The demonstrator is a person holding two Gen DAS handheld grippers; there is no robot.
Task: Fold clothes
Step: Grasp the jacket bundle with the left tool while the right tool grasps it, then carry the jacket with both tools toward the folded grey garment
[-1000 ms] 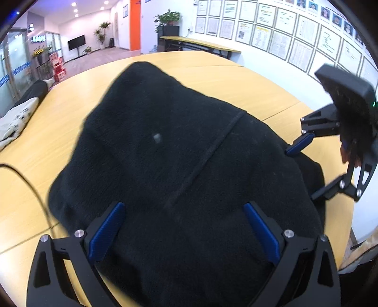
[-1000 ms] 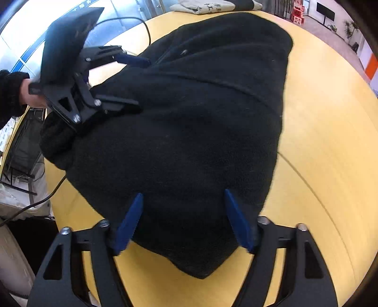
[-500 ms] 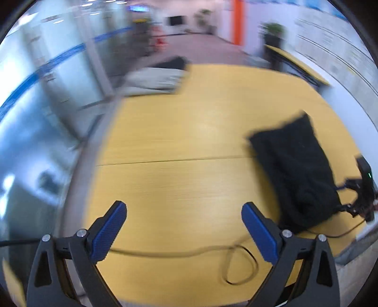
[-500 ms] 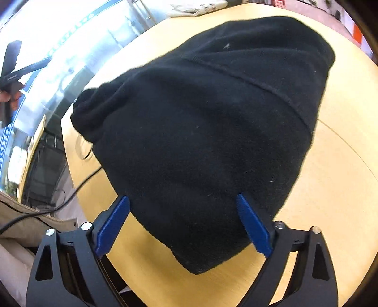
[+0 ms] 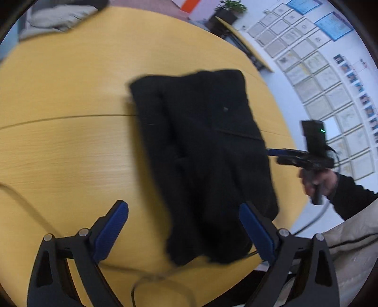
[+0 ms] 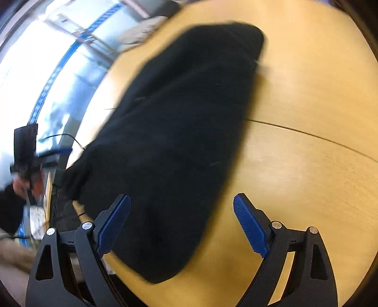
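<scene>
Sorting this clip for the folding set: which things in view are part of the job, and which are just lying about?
Part of the job:
black garment, folded on the wooden table
left claw, open
right claw, open

Lying about:
pale clothes at the table's far edge
black cable by the near edge
framed papers on the wall

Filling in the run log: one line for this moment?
black garment: folded on table | left gripper: open | right gripper: open
</scene>
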